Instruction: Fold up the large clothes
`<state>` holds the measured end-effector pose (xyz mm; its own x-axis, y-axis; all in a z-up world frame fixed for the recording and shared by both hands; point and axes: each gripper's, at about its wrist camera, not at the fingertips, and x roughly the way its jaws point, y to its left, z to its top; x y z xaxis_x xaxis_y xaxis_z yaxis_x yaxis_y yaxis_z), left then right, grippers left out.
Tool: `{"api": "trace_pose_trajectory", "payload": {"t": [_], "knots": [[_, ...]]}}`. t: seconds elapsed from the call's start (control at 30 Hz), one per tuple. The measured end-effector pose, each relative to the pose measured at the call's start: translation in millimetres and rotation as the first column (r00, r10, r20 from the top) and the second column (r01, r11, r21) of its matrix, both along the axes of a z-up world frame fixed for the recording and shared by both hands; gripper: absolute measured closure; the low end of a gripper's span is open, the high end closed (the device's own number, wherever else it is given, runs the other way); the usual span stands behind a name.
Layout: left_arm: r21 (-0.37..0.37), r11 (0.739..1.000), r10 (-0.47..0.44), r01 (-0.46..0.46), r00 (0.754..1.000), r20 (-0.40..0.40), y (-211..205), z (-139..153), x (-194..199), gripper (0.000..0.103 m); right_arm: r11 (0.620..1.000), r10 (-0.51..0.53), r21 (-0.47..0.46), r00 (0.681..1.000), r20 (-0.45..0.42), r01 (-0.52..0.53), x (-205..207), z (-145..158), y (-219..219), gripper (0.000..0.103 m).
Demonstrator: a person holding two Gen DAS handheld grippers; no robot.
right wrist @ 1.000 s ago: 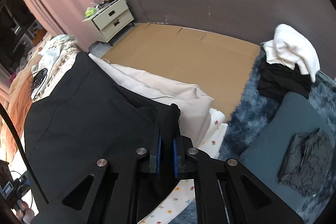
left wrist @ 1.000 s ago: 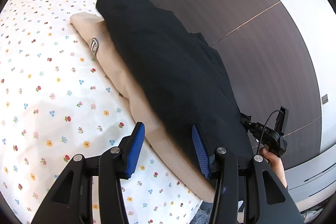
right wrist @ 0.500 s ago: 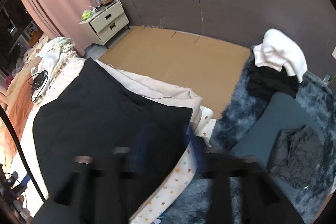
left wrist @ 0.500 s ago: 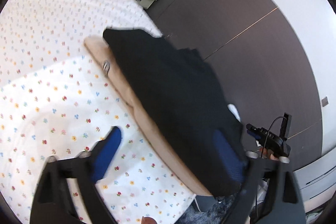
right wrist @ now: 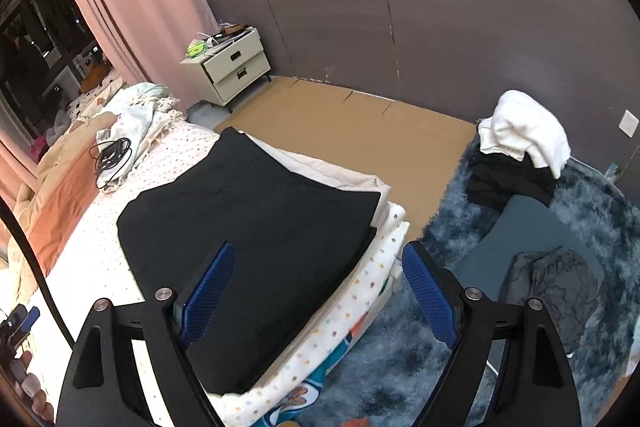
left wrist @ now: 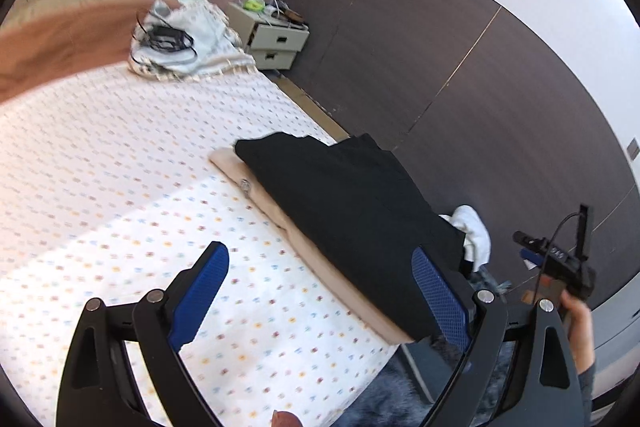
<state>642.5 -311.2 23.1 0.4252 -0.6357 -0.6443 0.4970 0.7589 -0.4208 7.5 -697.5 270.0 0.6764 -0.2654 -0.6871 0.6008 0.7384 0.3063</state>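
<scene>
Left wrist view
Left gripper (left wrist: 320, 291): jaws spread wide with nothing between the blue pads; they have just been opening.
Black garment (left wrist: 352, 219): folded flat, ahead of the jaws and toward the right pad, lying on a beige folded garment (left wrist: 304, 247) that shows as a strip along its left edge.
Edges: the stack runs along the right-hand edge of the bed (left wrist: 120, 187); its near corner sits at the mattress corner just ahead of the right pad.
Open room: the flowered sheet ahead of and beyond the left pad is bare up to a heap of pale cloth with black cables (left wrist: 176, 39) far ahead.
Right side: beyond the right pad, the person's hand (left wrist: 578, 323) holds the other gripper.
Writing: a small oval mark on the beige garment, too blurred to read.

Right wrist view
Right gripper (right wrist: 316, 291): jaws apart and holding nothing; they have just been opening further, and the black garment (right wrist: 248, 227) lies below and ahead of them, untouched.
Edges: the garment's right edge follows the bed edge, where pale sheets hang down ahead of the right pad.
Open room: beyond the right pad, a blue shaggy rug (right wrist: 400, 367), a teal cushion (right wrist: 520, 239) bearing a grey garment, and a white-and-black clothes pile (right wrist: 520, 147); brown floor boarding and a nightstand (right wrist: 232, 67) far ahead.
Writing: none readable.
</scene>
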Motion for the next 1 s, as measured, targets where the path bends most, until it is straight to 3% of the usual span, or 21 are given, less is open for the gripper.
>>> {"api": "trace_pose_trajectory", "payload": {"t": [0.23, 0.37, 0.87, 1.0], "knots": [[0.062, 0.998, -0.003, -0.006, 0.99, 0.138, 34.6, 42.6, -48.4, 0.009, 0.998, 0.056, -0.036, 0.998, 0.02, -0.055, -35.4, 23.6, 52.5, 0.016], [0.063, 0.998, 0.005, -0.017, 0.982, 0.186, 62.7, 65.7, -77.9, 0.009, 0.994, 0.101, -0.056, 0.994, 0.047, -0.099, -58.2, 36.5, 82.2, 0.0], [0.044, 0.99, 0.112, -0.133, 0.943, 0.314, 165.9, 113.0, -178.3, 0.009, 0.965, 0.212, -0.18, 0.973, 0.09, -0.193, -134.4, 56.9, 159.7, 0.0], [0.04, 0.985, 0.143, -0.167, 0.928, 0.343, 191.7, 123.4, -205.5, 0.009, 0.95, 0.272, -0.191, 0.955, 0.121, -0.246, -151.6, 56.2, 176.4, 0.0]]}}
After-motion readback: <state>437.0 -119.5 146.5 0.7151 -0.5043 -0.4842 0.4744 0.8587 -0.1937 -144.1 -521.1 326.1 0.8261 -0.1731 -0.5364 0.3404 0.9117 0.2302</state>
